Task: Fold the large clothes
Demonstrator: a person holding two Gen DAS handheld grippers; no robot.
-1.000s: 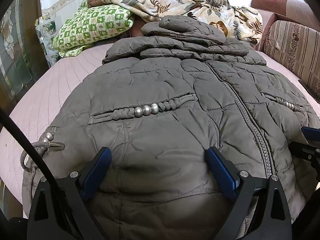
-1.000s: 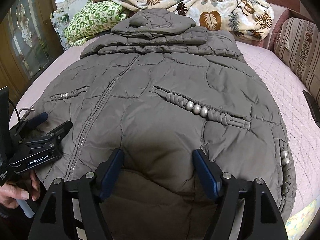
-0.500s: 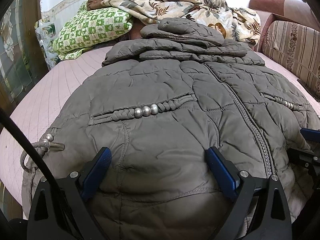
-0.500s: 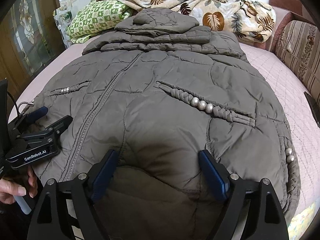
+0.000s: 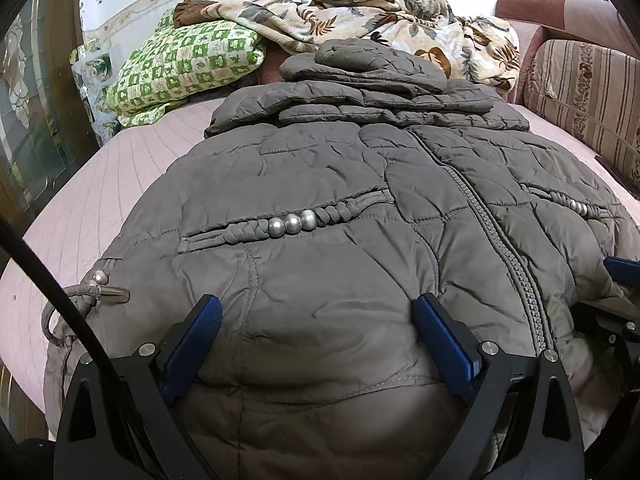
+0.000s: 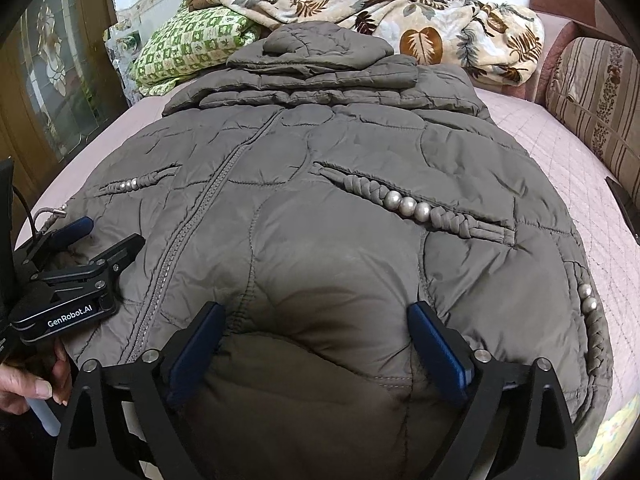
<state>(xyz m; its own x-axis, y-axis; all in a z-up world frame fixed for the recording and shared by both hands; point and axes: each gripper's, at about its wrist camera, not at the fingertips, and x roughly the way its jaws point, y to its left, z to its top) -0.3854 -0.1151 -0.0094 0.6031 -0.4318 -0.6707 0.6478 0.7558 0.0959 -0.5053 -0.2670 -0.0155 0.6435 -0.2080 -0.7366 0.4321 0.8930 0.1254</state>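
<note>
A grey-brown quilted puffer jacket (image 5: pixel 320 184) lies front up on a pink bed, zipped, with its sleeves and hood folded across the far end; it also fills the right wrist view (image 6: pixel 340 152). My left gripper (image 5: pixel 316 312) is open, its blue fingers straddling the jacket's near hem left of the zip. My right gripper (image 6: pixel 316 316) is open over the hem right of the zip. The left gripper also shows in the right wrist view (image 6: pixel 100 232), and the right gripper's tip shows at the edge of the left wrist view (image 5: pixel 624 272).
The pink quilted bedspread (image 5: pixel 104 200) shows on both sides. A green checked pillow (image 5: pixel 184 64) and a leaf-print blanket (image 6: pixel 420 12) lie at the far end. A striped sofa (image 5: pixel 584 92) stands on the right. A glass-panel door (image 6: pixel 60 80) is at left.
Both grippers have edged slightly forward and lower over the jacket's hem, so the jacket looks a bit closer. Both stay open.
</note>
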